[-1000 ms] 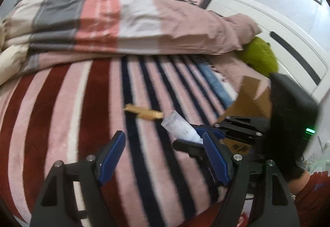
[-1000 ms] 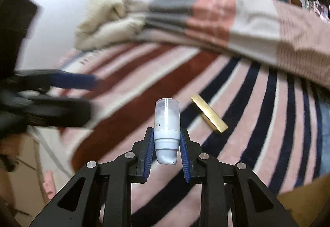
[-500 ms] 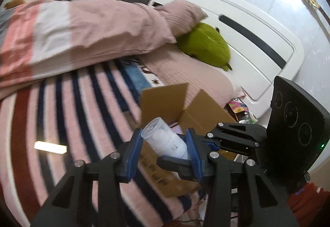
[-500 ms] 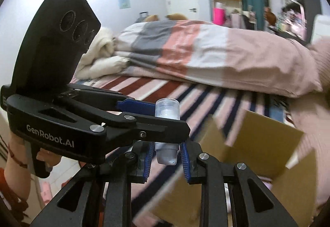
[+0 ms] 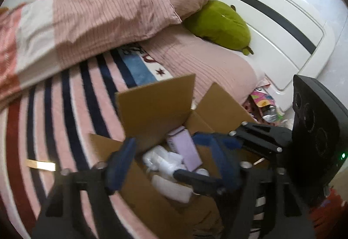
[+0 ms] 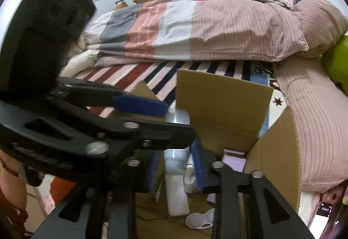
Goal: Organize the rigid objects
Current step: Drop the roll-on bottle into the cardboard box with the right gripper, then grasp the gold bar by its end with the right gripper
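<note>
Left wrist view: your left gripper (image 5: 174, 165) hangs over the open cardboard box (image 5: 156, 108), jaws spread after just reopening, nothing between them. One gold bar (image 5: 40, 165) lies on the striped blanket (image 5: 65, 108), left of the jaws, long axis crossways (left hand nearer).

Right wrist view: your right gripper (image 6: 176, 173) jaws have just been parting around the white bottle (image 6: 176, 160), upright over the box; pad contact unclear.
</note>
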{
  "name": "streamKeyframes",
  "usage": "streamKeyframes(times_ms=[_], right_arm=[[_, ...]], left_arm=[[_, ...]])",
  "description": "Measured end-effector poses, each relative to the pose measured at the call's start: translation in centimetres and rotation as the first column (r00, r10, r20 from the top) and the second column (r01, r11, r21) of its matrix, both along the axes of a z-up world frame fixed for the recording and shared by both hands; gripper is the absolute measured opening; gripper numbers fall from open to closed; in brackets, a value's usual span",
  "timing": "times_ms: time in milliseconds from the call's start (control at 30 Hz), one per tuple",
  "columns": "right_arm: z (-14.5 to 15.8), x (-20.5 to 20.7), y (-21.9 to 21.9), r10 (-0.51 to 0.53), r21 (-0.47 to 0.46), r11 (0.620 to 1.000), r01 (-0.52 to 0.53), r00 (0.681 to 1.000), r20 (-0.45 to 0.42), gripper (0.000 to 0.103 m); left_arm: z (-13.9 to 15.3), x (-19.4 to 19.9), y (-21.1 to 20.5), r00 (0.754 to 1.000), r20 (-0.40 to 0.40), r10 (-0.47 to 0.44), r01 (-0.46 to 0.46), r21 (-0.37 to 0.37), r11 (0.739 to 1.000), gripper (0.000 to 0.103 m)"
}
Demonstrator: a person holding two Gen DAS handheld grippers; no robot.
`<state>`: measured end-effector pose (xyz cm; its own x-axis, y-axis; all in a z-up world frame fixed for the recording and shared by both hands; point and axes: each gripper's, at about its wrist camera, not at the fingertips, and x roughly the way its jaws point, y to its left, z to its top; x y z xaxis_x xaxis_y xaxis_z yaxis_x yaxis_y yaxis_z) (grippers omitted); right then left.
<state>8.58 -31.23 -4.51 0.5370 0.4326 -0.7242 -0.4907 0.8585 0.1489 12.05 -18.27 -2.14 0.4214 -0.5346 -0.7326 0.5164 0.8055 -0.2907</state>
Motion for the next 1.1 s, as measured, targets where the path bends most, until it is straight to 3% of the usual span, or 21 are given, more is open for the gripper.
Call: streamKeyframes(times_ms=[33, 267, 400, 500, 667, 867, 967, 1100], right_arm=[[0.0, -0.1, 0.0, -0.008, -0.001, 1.000, 0.008, 1.000, 0.001, 0.049], [0.9, -0.4, 1.3, -0.009, 0.000, 1.000, 0.009, 1.000, 0.027, 0.050], [2.3, -1.5, 4.8, 0.046, -0.003, 0.999, -0.046, 0.996, 0.078, 0.050], [2.7, -2.2, 8.3, 0.099, -0.010, 0.995, -0.098, 0.990, 0.098, 0.050], [2.1, -2.6, 14.3, 0.202, -0.016, 0.979, -0.202, 0.974, 0.098, 0.050], [-3.1, -0.7, 21.3, 0.280, -0.055, 0.958, -0.281, 0.960, -0.021, 0.050], [-6.7, 1.7, 22.7, 0.229, -0.098, 0.967, -0.233, 0.972, -0.054, 0.050], [-11.2, 5.5, 23.5, 0.107, -0.191, 0.975, -0.111, 0.994, -0.032, 0.050]], left_arm=[[0.3, -0.2, 0.4, 1.000, 0.013, 0.009, -0.009, 0.007, 1.000, 0.074], [2.3, -2.2, 5.4, 0.992, 0.090, 0.086, -0.088, 0.016, 0.996, 0.075], [3.1, -3.6, 9.9, 0.981, 0.119, 0.154, -0.155, -0.004, 0.988, 0.077], [3.3, -4.8, 14.1, 0.963, 0.152, 0.224, -0.226, -0.001, 0.974, 0.086], [1.8, -6.3, 20.9, 0.930, 0.148, 0.336, -0.341, 0.005, 0.940, 0.086], [-2.0, -6.6, 26.4, 0.900, 0.102, 0.425, -0.429, 0.023, 0.903, 0.086], [-4.1, -6.3, 28.1, 0.896, 0.063, 0.440, -0.442, 0.014, 0.897, 0.086], [-6.4, -5.4, 28.7, 0.898, 0.021, 0.440, -0.440, 0.020, 0.898, 0.086]])
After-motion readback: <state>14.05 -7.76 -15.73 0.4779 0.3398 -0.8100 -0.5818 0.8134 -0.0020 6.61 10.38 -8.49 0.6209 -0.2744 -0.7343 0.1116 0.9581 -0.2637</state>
